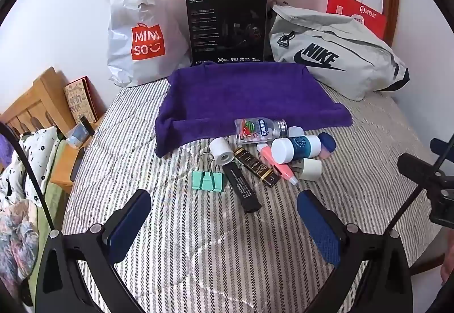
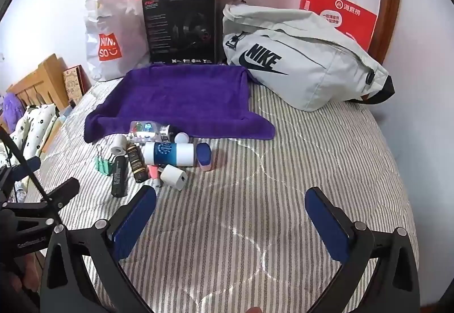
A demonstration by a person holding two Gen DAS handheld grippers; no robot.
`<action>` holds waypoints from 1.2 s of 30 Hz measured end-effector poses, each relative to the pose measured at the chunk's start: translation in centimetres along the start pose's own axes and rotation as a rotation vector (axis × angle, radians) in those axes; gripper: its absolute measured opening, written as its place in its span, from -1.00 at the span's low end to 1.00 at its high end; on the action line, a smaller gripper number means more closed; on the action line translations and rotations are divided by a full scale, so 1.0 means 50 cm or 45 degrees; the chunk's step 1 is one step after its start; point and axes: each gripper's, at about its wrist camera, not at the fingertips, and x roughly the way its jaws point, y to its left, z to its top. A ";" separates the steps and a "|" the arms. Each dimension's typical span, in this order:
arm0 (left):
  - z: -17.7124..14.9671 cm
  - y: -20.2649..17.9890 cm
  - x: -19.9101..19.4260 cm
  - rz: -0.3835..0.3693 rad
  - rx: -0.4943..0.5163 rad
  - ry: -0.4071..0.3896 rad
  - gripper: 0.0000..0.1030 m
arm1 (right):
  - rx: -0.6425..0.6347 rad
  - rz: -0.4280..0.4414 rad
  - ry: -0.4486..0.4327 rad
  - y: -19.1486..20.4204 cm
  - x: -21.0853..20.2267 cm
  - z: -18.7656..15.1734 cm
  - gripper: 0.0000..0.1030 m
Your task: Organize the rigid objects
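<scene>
Binder clip (image 1: 207,176) clearest from left wrist

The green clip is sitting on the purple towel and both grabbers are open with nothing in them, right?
Not quite. The green clip lies on the striped bedcover, in front of the purple towel, not on it; the left wrist view shows this clearly. The rest is right: the left gripper and the right gripper are both open and empty.

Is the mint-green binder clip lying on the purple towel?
No, the mint-green binder clip sits on the striped bedcover, in front of the purple towel and clear of its edge.
</scene>
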 end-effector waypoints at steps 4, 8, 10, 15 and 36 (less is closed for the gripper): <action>0.001 0.000 0.003 0.023 -0.003 -0.005 1.00 | 0.000 0.000 -0.020 -0.004 0.005 -0.013 0.99; -0.001 0.008 0.008 0.023 -0.003 0.006 1.00 | 0.007 0.014 -0.024 -0.001 -0.028 0.004 1.00; -0.004 0.007 0.013 0.027 0.000 0.012 1.00 | 0.013 0.026 -0.022 0.004 -0.038 0.010 1.00; -0.005 0.006 0.015 0.036 0.010 0.022 1.00 | 0.002 0.041 -0.030 -0.002 -0.036 -0.004 1.00; -0.007 0.016 0.011 0.044 0.001 0.022 1.00 | 0.008 0.037 -0.033 0.007 -0.035 -0.007 0.99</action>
